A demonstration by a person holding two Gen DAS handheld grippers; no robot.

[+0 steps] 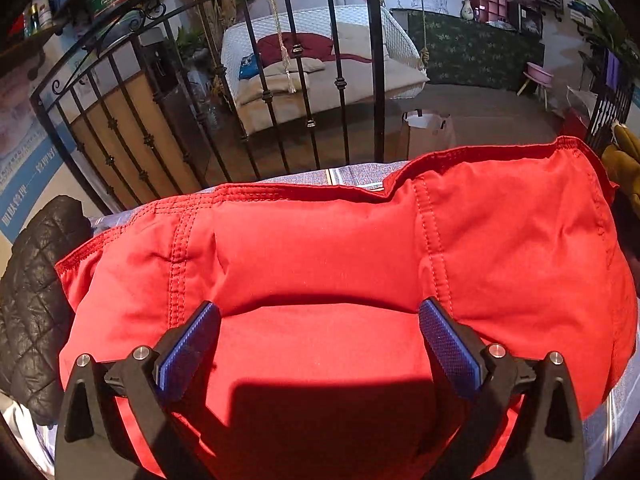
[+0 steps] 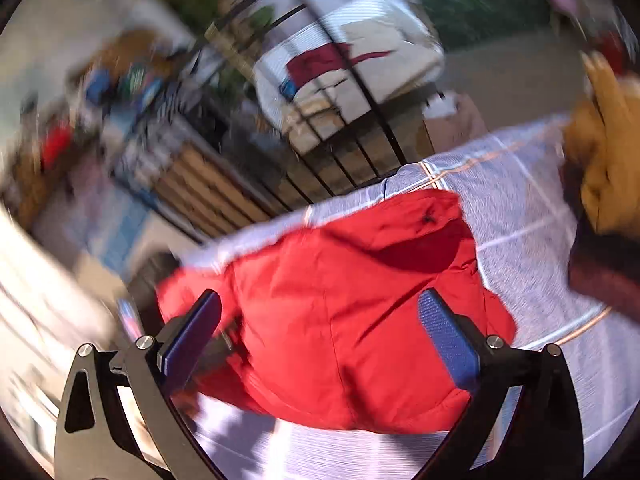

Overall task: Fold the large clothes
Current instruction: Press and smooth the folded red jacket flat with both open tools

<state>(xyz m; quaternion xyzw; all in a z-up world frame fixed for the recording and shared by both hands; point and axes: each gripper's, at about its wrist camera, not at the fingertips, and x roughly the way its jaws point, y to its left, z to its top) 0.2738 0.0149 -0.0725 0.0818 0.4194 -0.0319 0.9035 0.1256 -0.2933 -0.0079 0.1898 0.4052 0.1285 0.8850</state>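
Left wrist view showed, from left to right, a black quilted jacket (image 1: 38,304) bunched at the edge of the bed, then the red garment (image 1: 328,248), then a mustard-yellow garment (image 1: 624,160) at the far right. The red garment lay spread on the bed's grey plaid sheet (image 1: 352,174), its long axis running left to right across the view, and a folded edge crossed just ahead of the left gripper (image 1: 320,310). Its blue textured fingers (image 1: 188,344) stood wide apart and released, holding nothing, right over the cloth. Black iron railing (image 1: 280,92) rose behind the bed.

Right wrist view was blurred by motion. There the red garment (image 2: 344,312) lay ahead and slightly left of the right gripper (image 2: 320,304), whose fingers (image 2: 448,340) were likewise spread and empty, seemingly higher above the fabric. The left gripper looked nearer to the cloth, so it seemed better placed for the next pinch on that folded edge. The red fabric appeared to be a smooth, light woven cloth with rows of double stitching and a gathered hem, puffing softly rather than lying flat.
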